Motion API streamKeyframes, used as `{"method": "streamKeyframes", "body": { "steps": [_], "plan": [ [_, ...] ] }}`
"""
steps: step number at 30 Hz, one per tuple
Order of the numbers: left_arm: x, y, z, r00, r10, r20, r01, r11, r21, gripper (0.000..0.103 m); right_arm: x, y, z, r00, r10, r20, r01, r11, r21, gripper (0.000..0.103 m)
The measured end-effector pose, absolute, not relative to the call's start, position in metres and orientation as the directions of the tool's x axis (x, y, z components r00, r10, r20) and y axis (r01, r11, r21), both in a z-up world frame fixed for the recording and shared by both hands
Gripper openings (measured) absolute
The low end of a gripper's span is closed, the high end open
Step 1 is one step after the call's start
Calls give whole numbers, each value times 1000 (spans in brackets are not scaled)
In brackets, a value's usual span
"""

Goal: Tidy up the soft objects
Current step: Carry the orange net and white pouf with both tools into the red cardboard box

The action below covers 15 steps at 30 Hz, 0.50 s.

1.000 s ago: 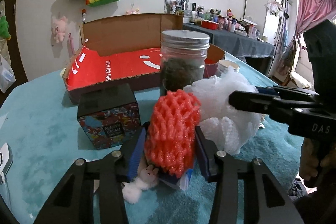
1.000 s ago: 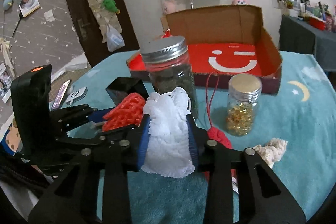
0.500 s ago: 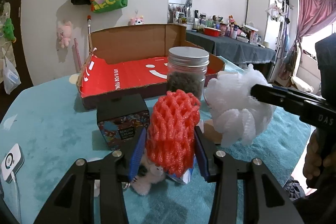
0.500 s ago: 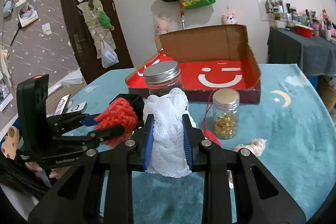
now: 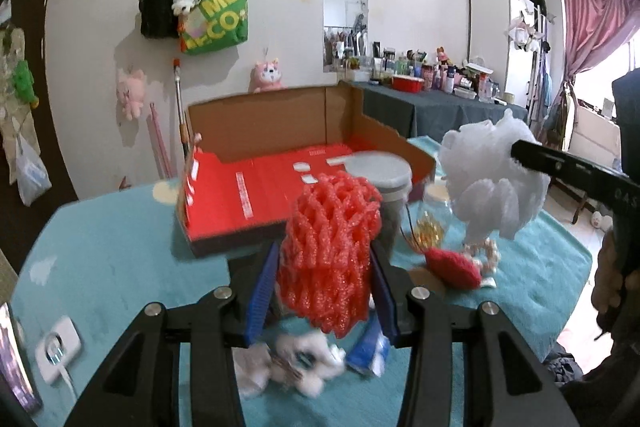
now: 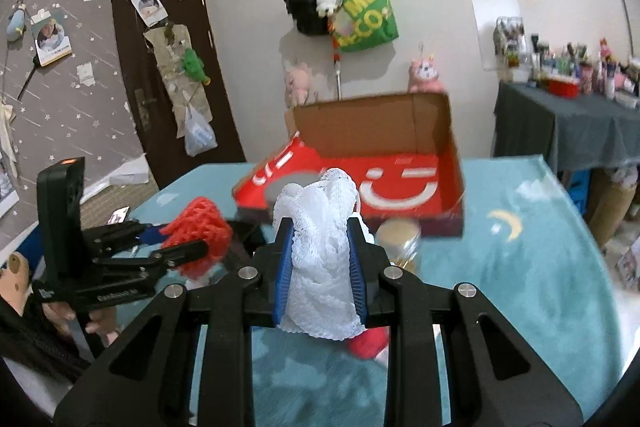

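Observation:
My left gripper (image 5: 324, 267) is shut on a red foam net (image 5: 330, 247) and holds it above the teal table. It also shows in the right wrist view (image 6: 198, 237). My right gripper (image 6: 320, 263) is shut on a white mesh puff (image 6: 322, 251), which shows at the right of the left wrist view (image 5: 494, 183). An open cardboard box with a red floor (image 5: 256, 195) lies ahead of both grippers; it also shows in the right wrist view (image 6: 400, 183). A small red knitted piece (image 5: 452, 267) and a white fluffy toy (image 5: 292, 363) lie on the table.
A large jar with a grey lid (image 5: 380, 175) and a small jar of gold bits (image 5: 432, 219) stand in front of the box. A white charger (image 5: 60, 343) lies at the table's left edge. A dark side table (image 6: 568, 123) with bottles stands at the right.
Both grippers have risen from the table with their soft objects still held. The box and jars now sit lower and farther in view; the black patterned box has dropped out of sight.

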State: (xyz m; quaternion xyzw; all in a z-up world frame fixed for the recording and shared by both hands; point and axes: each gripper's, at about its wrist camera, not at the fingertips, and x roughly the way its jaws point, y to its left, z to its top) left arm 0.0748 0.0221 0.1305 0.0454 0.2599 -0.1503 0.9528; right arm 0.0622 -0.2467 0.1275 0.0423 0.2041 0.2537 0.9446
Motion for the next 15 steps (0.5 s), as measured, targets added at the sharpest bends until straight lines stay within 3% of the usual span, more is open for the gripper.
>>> {"method": "streamKeyframes", "body": {
  "steps": [7,15],
  "plan": [
    [127,25,168,780,-304,-547,379,925,27,47,100,-246,175,824,466,-323,-471,880,70,24],
    [222,15,186,718,-289,-633,415,908,56,47,199,-217,204,782,455,-425,-503,864,0,24]
  ]
}}
